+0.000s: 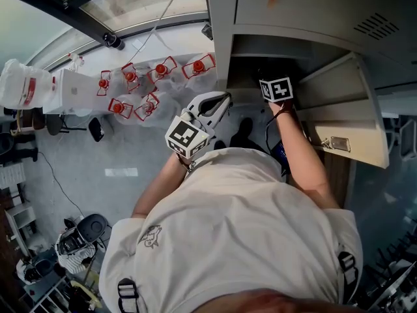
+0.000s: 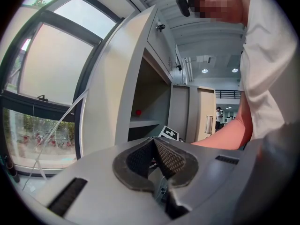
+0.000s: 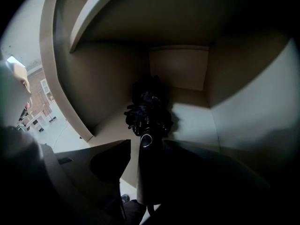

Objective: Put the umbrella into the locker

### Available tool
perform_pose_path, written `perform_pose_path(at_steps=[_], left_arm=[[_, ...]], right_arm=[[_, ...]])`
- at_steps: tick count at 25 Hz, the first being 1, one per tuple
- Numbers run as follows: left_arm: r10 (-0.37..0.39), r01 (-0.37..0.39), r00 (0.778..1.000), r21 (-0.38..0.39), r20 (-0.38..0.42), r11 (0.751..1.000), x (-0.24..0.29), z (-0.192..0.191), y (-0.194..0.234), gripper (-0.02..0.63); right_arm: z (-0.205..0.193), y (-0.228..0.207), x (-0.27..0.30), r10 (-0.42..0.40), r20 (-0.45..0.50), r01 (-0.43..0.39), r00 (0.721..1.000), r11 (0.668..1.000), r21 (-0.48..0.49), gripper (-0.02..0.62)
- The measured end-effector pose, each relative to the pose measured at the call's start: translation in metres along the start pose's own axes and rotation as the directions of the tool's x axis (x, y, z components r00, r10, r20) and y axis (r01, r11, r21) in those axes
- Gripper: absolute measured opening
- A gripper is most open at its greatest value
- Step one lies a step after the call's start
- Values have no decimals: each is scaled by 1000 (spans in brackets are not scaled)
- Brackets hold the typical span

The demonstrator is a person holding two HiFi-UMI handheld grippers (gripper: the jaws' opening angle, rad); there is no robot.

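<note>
The black folded umbrella (image 3: pixel 149 108) is laid on the floor of the beige metal locker (image 3: pixel 179 74). The spread right gripper (image 3: pixel 146 146) should be drawn straight back off its handle. The left gripper (image 2: pixel 153 146) is pressed together, empty.

1. Head view: sits above the person's head and looks steeply down over the shirt (image 1: pixel 241 227). Floor (image 1: pixel 117 149) at left, open locker (image 1: pixel 293 5) ahead, mid range.
2. Left gripper view: rides the left gripper (image 2: pixel 152 142), faces level, just outside the locker front.
3. Right gripper view: rides the right gripper (image 3: pixel 150 156), tilted down, close inside a locker compartment (image 3: pixel 178 69).
4. Shared: all three views show the locker. The head and left gripper views both show the right gripper's marker cube (image 1: pixel 276 89).
</note>
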State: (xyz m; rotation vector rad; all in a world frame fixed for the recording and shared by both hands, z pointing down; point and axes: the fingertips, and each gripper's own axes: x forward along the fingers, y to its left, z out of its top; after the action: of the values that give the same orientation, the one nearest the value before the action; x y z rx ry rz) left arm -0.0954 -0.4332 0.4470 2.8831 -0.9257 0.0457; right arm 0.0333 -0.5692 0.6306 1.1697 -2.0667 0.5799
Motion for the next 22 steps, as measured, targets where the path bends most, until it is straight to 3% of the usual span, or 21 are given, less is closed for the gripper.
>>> perform_pose_path(at_steps=[6,13,22], left_arm=[[-8,8,1000,9,11,1000,-8,5,-8,12],[-30,30,999,18,19,999,-15,7,-20,12],[-70,69,997,17,24,997,-18,6,-40,12]], right_arm=[[2,8,-34,-26,89,23,996,999,32,235],[6,40,-75,-32,196,42,980,998,-44,225],[5,84,-134,12,361,6,933,999,-46,70]])
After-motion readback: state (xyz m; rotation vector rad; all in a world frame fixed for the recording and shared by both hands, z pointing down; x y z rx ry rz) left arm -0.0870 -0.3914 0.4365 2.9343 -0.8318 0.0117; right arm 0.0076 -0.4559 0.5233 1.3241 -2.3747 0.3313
